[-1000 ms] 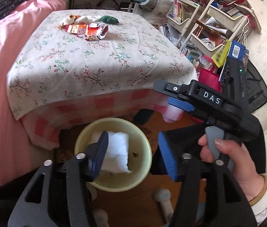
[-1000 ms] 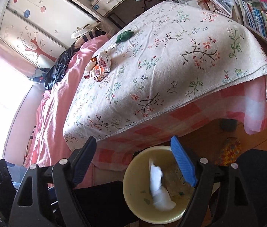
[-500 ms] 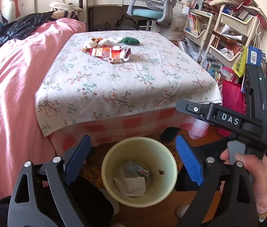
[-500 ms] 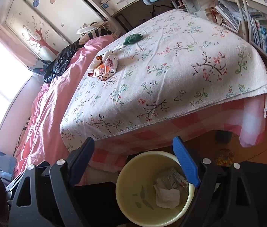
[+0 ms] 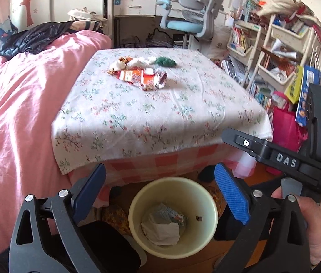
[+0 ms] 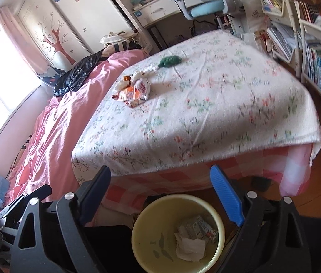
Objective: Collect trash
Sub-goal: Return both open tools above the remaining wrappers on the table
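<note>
trash in the bin, more left on the table

the pale yellow bin (image 5: 172,218) stands on the floor before the table (image 5: 160,113), holding white tissue (image 5: 160,233) and a crumpled wrapper (image 5: 174,215); its far side is hidden by the rim. more wrappers (image 5: 141,76) lie blurred at the table's far end. the left gripper (image 5: 160,193) and right gripper (image 6: 160,193) have just been opening, both spread wide above the bin with nothing between. a hand (image 5: 314,225) is cut off at the edge.

Bin (image 5: 172,218) on floor before table (image 5: 160,113), tissue (image 5: 160,233) inside, wrappers (image 5: 141,76) on table's far side
</note>
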`<action>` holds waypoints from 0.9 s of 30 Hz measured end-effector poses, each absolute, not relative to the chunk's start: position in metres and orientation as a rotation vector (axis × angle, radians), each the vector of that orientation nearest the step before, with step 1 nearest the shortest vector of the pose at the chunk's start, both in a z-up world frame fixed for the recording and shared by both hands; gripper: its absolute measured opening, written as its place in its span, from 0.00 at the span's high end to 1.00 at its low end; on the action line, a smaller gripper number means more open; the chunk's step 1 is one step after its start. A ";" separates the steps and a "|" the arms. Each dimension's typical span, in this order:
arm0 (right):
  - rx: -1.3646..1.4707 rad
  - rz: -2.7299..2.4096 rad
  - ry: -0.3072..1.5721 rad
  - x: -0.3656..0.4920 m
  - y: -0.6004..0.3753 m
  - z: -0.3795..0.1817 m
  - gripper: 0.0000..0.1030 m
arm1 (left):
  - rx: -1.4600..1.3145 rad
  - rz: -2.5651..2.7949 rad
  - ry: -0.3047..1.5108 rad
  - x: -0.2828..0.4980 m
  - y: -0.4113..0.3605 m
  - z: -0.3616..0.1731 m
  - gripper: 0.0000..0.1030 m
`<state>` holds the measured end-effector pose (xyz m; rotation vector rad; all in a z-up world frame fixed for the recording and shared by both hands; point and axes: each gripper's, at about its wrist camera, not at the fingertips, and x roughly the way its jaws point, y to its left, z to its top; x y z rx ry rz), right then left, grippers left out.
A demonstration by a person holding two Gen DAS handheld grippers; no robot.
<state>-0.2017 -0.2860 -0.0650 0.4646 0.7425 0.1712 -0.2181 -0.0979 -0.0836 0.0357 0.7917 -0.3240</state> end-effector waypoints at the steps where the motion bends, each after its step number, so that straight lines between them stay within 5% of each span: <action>1: 0.441 0.174 0.721 -0.200 -0.286 -0.056 0.16 | 0.028 -0.311 0.778 -0.215 -0.096 -0.079 0.08; 13: 0.123 0.187 0.466 -0.148 -0.292 0.047 0.07 | -0.092 -0.192 0.636 -0.128 -0.074 -0.021 0.07; 27: 0.112 0.123 0.480 -0.088 -0.310 0.028 0.07 | -0.039 -0.177 0.571 -0.028 -0.084 -0.019 0.07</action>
